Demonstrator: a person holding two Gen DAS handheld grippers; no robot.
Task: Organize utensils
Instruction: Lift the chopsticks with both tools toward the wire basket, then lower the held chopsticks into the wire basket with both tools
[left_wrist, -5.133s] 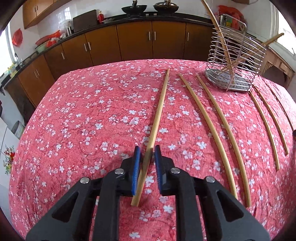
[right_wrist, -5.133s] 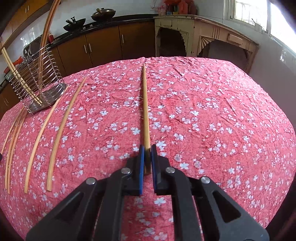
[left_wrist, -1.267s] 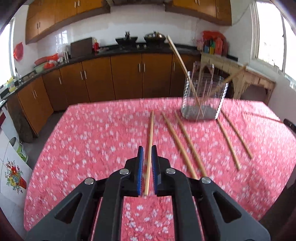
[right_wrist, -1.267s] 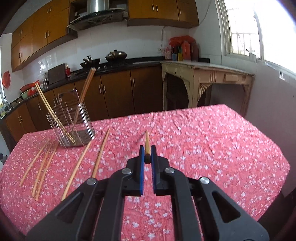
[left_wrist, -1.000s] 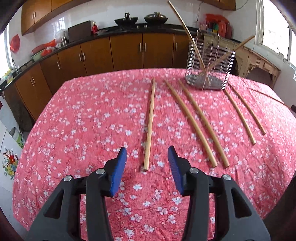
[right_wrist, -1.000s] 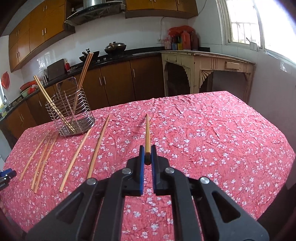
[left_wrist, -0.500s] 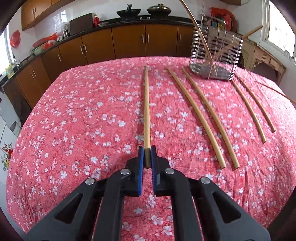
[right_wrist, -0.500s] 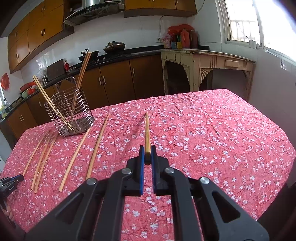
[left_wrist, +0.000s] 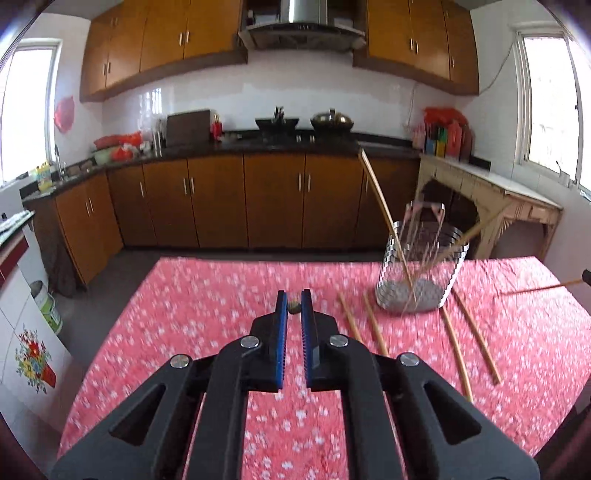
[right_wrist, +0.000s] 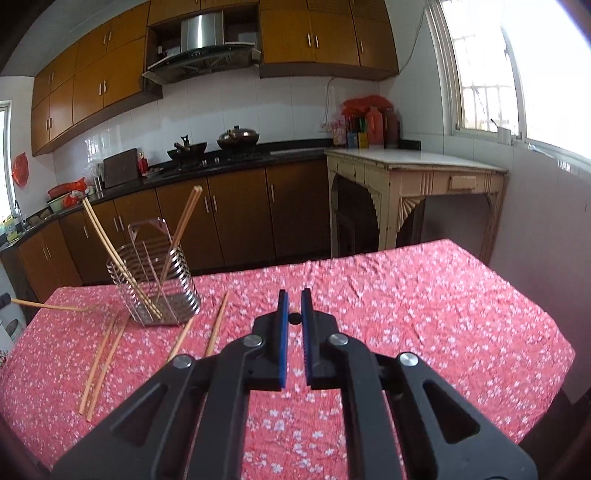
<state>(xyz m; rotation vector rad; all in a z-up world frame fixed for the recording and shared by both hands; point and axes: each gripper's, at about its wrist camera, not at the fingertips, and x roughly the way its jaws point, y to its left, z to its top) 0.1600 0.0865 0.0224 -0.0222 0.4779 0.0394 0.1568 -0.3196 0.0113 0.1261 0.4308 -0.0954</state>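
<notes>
We have just closed the left tool (left_wrist: 294, 308) on a chopstick (left_wrist: 294, 307) and lifted it off the desk (left_wrist: 207, 314); the right tool (right_wrist: 294, 317) still clamps its own chopstick (right_wrist: 294, 317). Both sticks now hang clear of the desk, ready, we judge, for the wire holder (left_wrist: 419, 269).

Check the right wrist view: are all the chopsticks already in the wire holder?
No: several chopsticks lie on the cloth beside the holder.

Red tablecloth (right_wrist: 424, 317), white flower print; tan chopsticks (right_wrist: 218, 325); silver holder (right_wrist: 155, 288).
</notes>
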